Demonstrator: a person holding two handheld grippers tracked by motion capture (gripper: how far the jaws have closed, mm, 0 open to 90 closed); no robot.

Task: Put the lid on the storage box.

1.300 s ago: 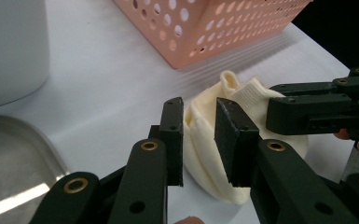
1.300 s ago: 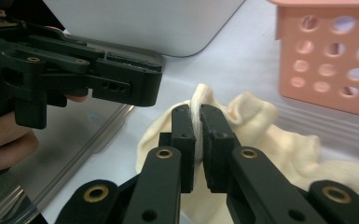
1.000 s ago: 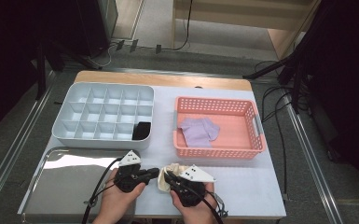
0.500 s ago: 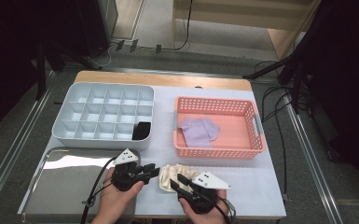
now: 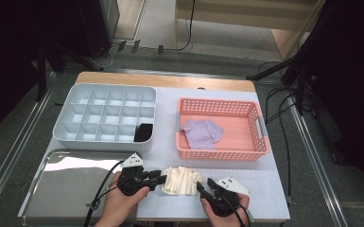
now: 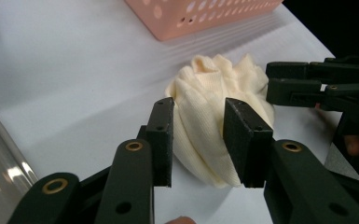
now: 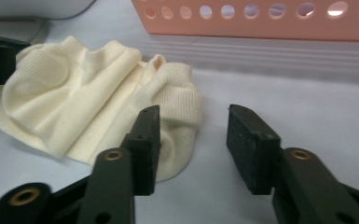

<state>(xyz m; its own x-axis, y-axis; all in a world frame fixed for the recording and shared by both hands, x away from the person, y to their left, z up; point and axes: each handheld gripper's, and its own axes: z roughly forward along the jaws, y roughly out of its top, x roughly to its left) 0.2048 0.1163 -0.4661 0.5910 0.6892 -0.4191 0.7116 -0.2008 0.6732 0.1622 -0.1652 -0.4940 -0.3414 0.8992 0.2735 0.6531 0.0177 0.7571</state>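
A crumpled cream sock bundle (image 5: 182, 179) lies on the white table top near the front edge, between my two grippers. My left gripper (image 5: 160, 179) points right at it. In the left gripper view its jaws (image 6: 200, 116) have just been opening and stand a little apart, with the sock's (image 6: 214, 121) near end between the pads, loose. My right gripper (image 5: 202, 188) sits just right of the bundle. Its jaws (image 7: 196, 116) have just been opening too, with bare table between them and the sock's cuff (image 7: 179, 95) behind the left pad.
A white compartment tray (image 5: 106, 87) stands at the back left, with a black item (image 5: 144, 132) in one front cell. A pink basket (image 5: 220, 101) at the back right holds a lilac cloth (image 5: 201, 132). A shiny metal tray (image 5: 71, 184) lies at the front left.
Both grippers' jaws have opened and let go of the sock. The right gripper has drawn back to the right and toward the table's front edge. The left hand stayed put.
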